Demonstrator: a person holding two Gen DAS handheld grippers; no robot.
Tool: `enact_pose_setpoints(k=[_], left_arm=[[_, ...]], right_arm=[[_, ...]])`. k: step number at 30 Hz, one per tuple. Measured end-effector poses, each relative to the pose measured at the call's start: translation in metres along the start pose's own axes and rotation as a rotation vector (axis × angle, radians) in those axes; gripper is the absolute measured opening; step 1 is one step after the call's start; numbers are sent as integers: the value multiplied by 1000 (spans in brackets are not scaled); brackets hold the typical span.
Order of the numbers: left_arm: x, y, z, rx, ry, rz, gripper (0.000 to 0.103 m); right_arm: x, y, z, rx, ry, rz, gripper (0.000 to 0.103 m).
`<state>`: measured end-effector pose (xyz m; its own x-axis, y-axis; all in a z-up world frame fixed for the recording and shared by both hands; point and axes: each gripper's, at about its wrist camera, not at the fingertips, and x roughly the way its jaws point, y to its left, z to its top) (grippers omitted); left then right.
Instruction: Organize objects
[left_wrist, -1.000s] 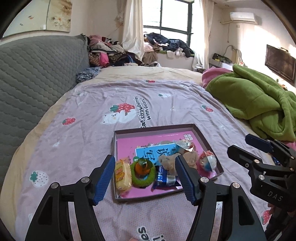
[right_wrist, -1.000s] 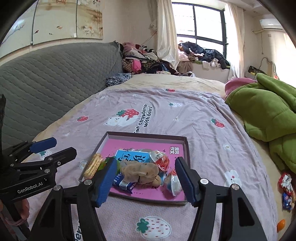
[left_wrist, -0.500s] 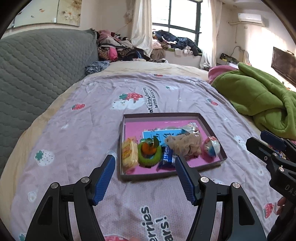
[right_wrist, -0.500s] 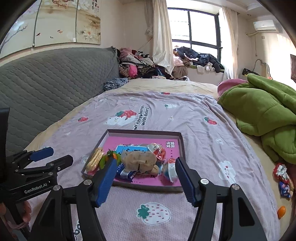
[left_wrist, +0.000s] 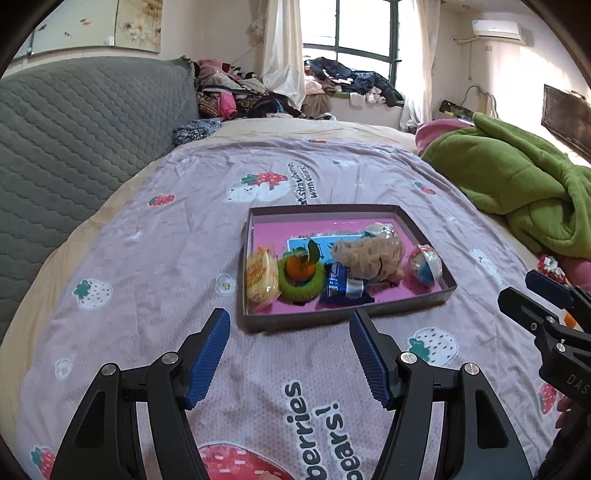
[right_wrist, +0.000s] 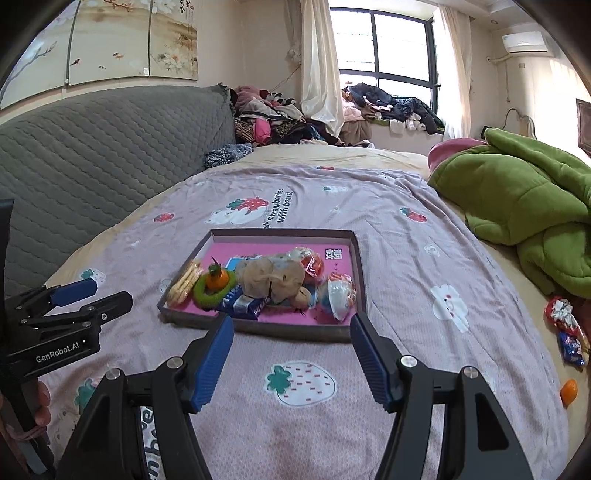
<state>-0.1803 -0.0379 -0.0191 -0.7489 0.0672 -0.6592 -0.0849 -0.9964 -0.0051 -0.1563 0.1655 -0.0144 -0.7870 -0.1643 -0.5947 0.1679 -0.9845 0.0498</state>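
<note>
Both grippers open, tray ahead, blanket beside

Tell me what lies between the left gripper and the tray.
Nothing but bare bedspread. In the left wrist view, the open left gripper hangs just short of the tray's near wall, with only the strawberry-print cloth between them.

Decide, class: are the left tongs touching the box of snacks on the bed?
Apart. The left wrist view shows the open left tongs short of the box, bedspread visible between.
</note>
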Motion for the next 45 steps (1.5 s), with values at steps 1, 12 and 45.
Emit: enact_pose_setpoints(k=[1,12,45], left_arm=[[0,0,-2,-1,0,2,69],[5,-5,-23,5,30,16,69],[19,-16,-61,19,72,6,69]], right_arm=[[-1,0,-2,1,-5,1,65],[-3,-3,-19,3,-8,-6,65],[11,-6,-65,25,31,7,65]])
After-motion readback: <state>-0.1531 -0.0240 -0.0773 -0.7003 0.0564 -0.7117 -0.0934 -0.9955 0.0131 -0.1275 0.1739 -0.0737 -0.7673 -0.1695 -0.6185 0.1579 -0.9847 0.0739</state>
